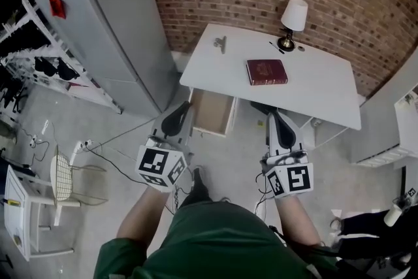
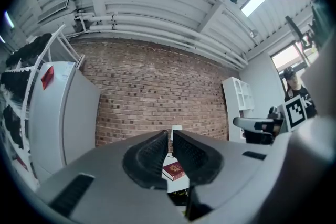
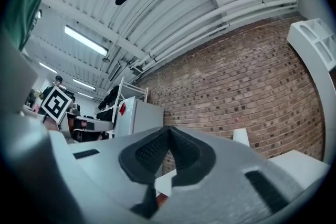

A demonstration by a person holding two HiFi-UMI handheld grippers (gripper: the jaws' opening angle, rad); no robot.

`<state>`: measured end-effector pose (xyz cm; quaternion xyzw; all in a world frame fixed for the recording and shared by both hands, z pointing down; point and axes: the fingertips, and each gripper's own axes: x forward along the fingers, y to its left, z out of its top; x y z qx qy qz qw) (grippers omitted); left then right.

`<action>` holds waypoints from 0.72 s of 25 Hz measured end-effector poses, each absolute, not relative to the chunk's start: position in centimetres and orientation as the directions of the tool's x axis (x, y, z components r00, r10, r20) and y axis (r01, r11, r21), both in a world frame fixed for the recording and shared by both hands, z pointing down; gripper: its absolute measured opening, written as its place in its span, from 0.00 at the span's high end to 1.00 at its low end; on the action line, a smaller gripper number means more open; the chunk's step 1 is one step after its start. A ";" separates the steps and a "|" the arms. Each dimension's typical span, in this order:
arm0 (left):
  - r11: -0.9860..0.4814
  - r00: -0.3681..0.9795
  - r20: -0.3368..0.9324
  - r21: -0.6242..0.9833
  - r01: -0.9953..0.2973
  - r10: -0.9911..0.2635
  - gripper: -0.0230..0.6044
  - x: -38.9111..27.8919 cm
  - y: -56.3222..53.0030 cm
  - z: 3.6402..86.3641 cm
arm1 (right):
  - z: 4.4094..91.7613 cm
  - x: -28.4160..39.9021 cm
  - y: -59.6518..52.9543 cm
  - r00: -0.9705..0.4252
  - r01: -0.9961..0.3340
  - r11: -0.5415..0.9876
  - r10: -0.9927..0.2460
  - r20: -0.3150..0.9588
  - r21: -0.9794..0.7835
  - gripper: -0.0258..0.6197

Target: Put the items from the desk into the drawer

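Observation:
A dark red book [image 1: 266,72] lies in the middle of the white desk [image 1: 326,95]. A metal clip [image 1: 220,43] rests near the desk's far left corner, and a black pen [image 1: 276,47] and a small round item [image 1: 301,48] lie beside the lamp [image 1: 292,19]. Under the desk's left front edge the drawer [image 1: 212,112] stands pulled out, with nothing visible inside. My left gripper [image 1: 185,108] hovers short of the drawer; its jaws are shut and hold nothing [image 2: 170,134]. The book [image 2: 174,170] shows below them. My right gripper [image 1: 273,116] is also shut and holds nothing [image 3: 169,129], just in front of the desk.
A tall grey cabinet [image 1: 111,23] stands left of the desk against the brick wall. A white rack [image 1: 32,42] and a white chair [image 1: 39,199] are further left, with cables [image 1: 111,160] on the floor. A white shelf unit [image 1: 398,121] is at the right.

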<state>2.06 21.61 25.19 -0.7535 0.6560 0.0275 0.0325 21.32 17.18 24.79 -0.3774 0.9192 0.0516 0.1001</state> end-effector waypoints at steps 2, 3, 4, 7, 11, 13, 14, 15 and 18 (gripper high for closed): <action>-0.139 0.140 -0.087 -0.011 -0.990 -0.986 0.92 1.6 21.0 25.2 | 25.0 21.0 16.6 -0.695 -0.705 0.708 -0.686 -0.216 0.019 0.96; -0.141 0.141 -0.089 -0.007 -0.990 -0.986 0.92 1.3 20.6 25.3 | 25.1 20.8 16.3 -0.694 -0.706 0.708 -0.688 -0.212 0.019 0.96; -0.143 0.142 -0.089 -0.003 -0.990 -0.986 0.92 1.1 20.1 25.4 | 25.3 20.6 15.9 -0.694 -0.708 0.706 -0.690 -0.206 0.019 0.96; -0.149 0.148 -0.087 0.011 -0.989 -0.985 0.92 0.1 18.7 25.8 | 25.7 19.9 14.8 -0.689 -0.715 0.698 -0.700 -0.189 0.024 0.96; -0.158 0.156 -0.083 0.027 -0.987 -0.984 0.92 -1.8 16.8 26.5 | 26.6 18.5 12.7 -0.677 -0.730 0.683 -0.718 -0.160 0.025 0.96; -0.159 0.156 -0.073 0.037 -0.987 -0.985 0.92 -3.2 15.7 27.1 | 27.2 17.3 11.6 -0.673 -0.735 0.678 -0.726 -0.141 0.018 0.96; -0.157 0.154 -0.069 0.042 -0.987 -0.986 0.92 -4.1 15.2 27.4 | 27.4 16.6 11.1 -0.673 -0.735 0.677 -0.728 -0.132 0.016 0.96; -0.154 0.151 -0.066 0.047 -0.987 -0.986 0.92 -5.0 14.6 27.6 | 27.6 15.8 10.6 -0.674 -0.735 0.678 -0.728 -0.125 0.017 0.96; -0.153 0.149 -0.064 0.064 -0.986 -0.987 0.92 -7.6 12.6 28.1 | 28.0 13.8 9.0 -0.672 -0.739 0.674 -0.733 -0.108 0.024 0.96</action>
